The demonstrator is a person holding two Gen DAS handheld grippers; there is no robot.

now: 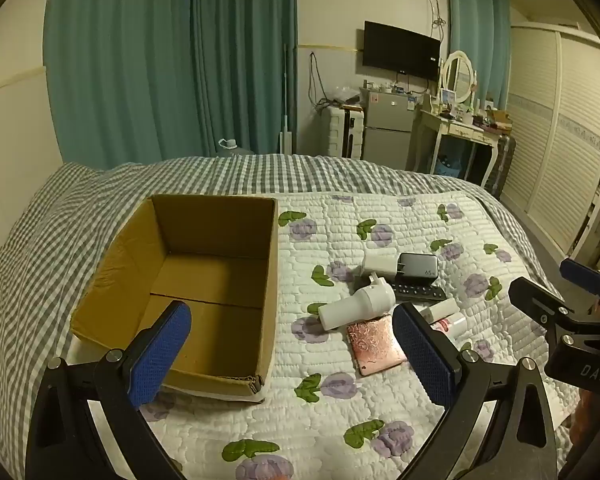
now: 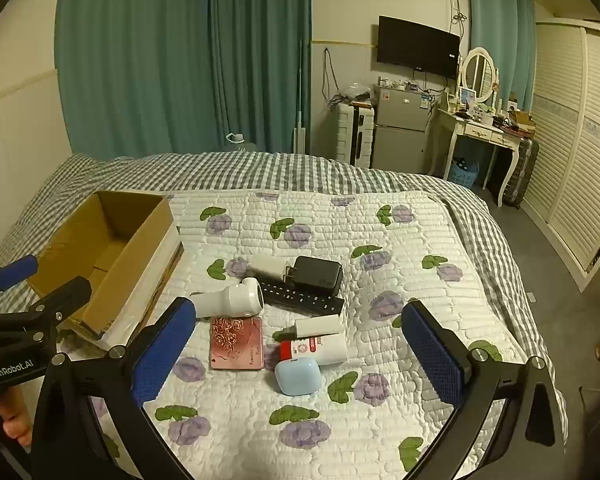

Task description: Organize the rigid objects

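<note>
- A cluster of small rigid objects was seen lying on the floral quilt (image 2: 400, 240), to the right of the cardboard box (image 2: 112, 256).
- A white bottle-shaped device (image 2: 230, 300) was laid on its side at the left of the cluster, with a pink patterned case (image 2: 237, 343) flat just in front of it.
- A black charger (image 2: 318, 276) was resting against a white adapter (image 2: 268, 267), and a dark remote control (image 2: 304, 300) was lying just in front of both.
- A small white tube (image 2: 316, 326), a red-labelled white container (image 2: 316, 348) and a pale blue case (image 2: 296, 376) were grouped together at the near right of the cluster.
- The box was standing open-topped on the bed, with nothing visible inside it in the left wrist view.
- The right gripper (image 2: 300, 356) was held spread wide above the near side of the cluster, with nothing gripped between its blue pads.
- The left gripper (image 1: 292, 354) was likewise spread apart and unloaded, held over the box's near right corner and the quilt.
- A grey checked blanket (image 2: 260, 168) was spread beneath the quilt.
- Teal curtains (image 2: 180, 60), a wall television (image 2: 418, 46) and a dressing table (image 2: 480, 128) were visible beyond the bed.
</note>
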